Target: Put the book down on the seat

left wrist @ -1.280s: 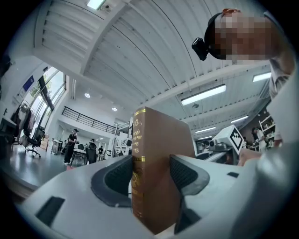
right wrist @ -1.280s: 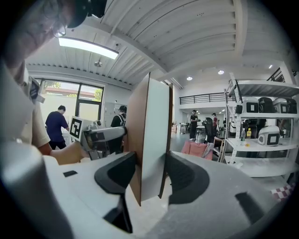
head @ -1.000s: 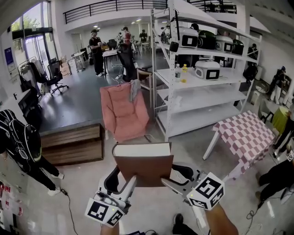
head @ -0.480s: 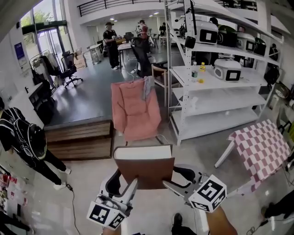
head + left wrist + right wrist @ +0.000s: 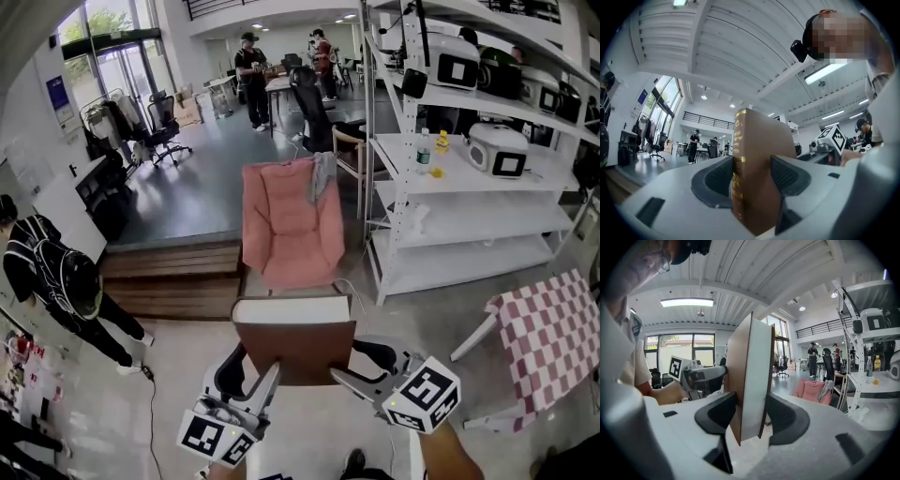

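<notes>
A thick brown book (image 5: 294, 349) is held up in front of me, its white page block facing up. My left gripper (image 5: 246, 367) is shut on its left side and my right gripper (image 5: 354, 364) is shut on its right side. The left gripper view has the gilt spine (image 5: 739, 178) clamped between the dark pads. In the right gripper view the page edge (image 5: 753, 385) stands between the jaws. A pink padded seat (image 5: 291, 225) stands further ahead on the floor, with a grey cloth (image 5: 322, 174) draped over its back.
White metal shelving (image 5: 469, 202) with boxes and bottles stands right of the seat. A low wooden platform step (image 5: 173, 277) lies left of it. A checked-cloth table (image 5: 553, 333) is at the right. A person in black (image 5: 70, 291) bends at the left; others stand far back.
The view has swung right and forward, so the pink seat now sits closer and more centred ahead. Both grippers keep the same hold on the book.
</notes>
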A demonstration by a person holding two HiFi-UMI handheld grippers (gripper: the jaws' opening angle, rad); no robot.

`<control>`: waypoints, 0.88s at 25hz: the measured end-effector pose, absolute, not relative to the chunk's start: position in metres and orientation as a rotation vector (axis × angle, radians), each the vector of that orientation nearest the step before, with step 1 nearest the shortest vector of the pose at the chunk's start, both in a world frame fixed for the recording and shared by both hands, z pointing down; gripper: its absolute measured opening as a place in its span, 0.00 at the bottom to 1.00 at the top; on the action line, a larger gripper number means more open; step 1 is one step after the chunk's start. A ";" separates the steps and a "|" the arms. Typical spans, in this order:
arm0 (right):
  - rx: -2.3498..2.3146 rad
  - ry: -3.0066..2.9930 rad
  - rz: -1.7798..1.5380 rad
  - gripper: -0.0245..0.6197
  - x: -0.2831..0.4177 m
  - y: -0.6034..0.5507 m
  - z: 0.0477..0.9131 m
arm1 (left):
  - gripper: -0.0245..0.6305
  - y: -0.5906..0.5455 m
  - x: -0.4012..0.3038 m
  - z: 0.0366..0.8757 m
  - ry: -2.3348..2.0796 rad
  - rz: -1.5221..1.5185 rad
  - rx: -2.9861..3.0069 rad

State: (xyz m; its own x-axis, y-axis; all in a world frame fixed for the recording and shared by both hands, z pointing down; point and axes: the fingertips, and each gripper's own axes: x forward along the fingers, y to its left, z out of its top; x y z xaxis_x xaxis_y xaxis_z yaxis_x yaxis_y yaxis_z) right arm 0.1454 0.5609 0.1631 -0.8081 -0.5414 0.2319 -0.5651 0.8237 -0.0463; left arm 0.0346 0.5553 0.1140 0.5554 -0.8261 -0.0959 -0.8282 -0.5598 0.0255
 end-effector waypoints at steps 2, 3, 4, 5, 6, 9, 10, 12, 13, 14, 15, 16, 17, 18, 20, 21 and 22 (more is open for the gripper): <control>0.845 -2.807 0.172 0.35 0.154 0.549 0.163 | 0.41 0.545 0.043 0.114 1.478 0.139 -2.742; 0.839 -2.813 0.173 0.35 0.158 0.544 0.163 | 0.41 0.540 0.048 0.113 1.484 0.132 -2.738; 0.835 -2.818 0.175 0.35 0.162 0.539 0.163 | 0.41 0.535 0.052 0.112 1.489 0.126 -2.733; 0.832 -2.823 0.177 0.35 0.167 0.534 0.163 | 0.41 0.531 0.057 0.112 1.492 0.120 -2.729; 0.831 -2.827 0.180 0.35 0.172 0.529 0.163 | 0.41 0.526 0.062 0.111 1.494 0.115 -2.725; 0.829 -2.835 0.191 0.35 0.186 0.514 0.164 | 0.41 0.512 0.077 0.110 1.497 0.100 -2.718; 0.828 -2.837 0.192 0.35 0.190 0.509 0.165 | 0.41 0.507 0.081 0.110 1.498 0.095 -2.718; 0.829 -2.839 0.190 0.35 0.197 0.501 0.166 | 0.41 0.500 0.088 0.111 1.498 0.091 -2.718; 0.832 -2.839 0.187 0.35 0.201 0.498 0.165 | 0.41 0.496 0.092 0.111 1.497 0.091 -2.719; 0.837 -2.838 0.184 0.35 0.204 0.494 0.165 | 0.41 0.492 0.095 0.111 1.494 0.091 -2.720; 0.841 -2.837 0.181 0.35 0.206 0.490 0.165 | 0.41 0.488 0.097 0.111 1.490 0.090 -2.723; 0.846 -2.837 0.180 0.35 0.209 0.486 0.165 | 0.41 0.484 0.100 0.112 1.485 0.088 -2.726; 0.852 -2.837 0.181 0.35 0.211 0.482 0.165 | 0.41 0.479 0.102 0.112 1.479 0.087 -2.729; 0.858 -2.836 0.184 0.35 0.212 0.477 0.166 | 0.41 0.474 0.103 0.112 1.472 0.087 -2.730; 0.872 -2.830 0.186 0.35 0.214 0.466 0.167 | 0.41 0.462 0.105 0.113 1.457 0.090 -2.734; 0.883 -2.824 0.186 0.35 0.214 0.459 0.168 | 0.41 0.454 0.106 0.114 1.448 0.095 -2.738; 0.897 -2.816 0.186 0.35 0.215 0.452 0.169 | 0.41 0.446 0.106 0.115 1.438 0.101 -2.745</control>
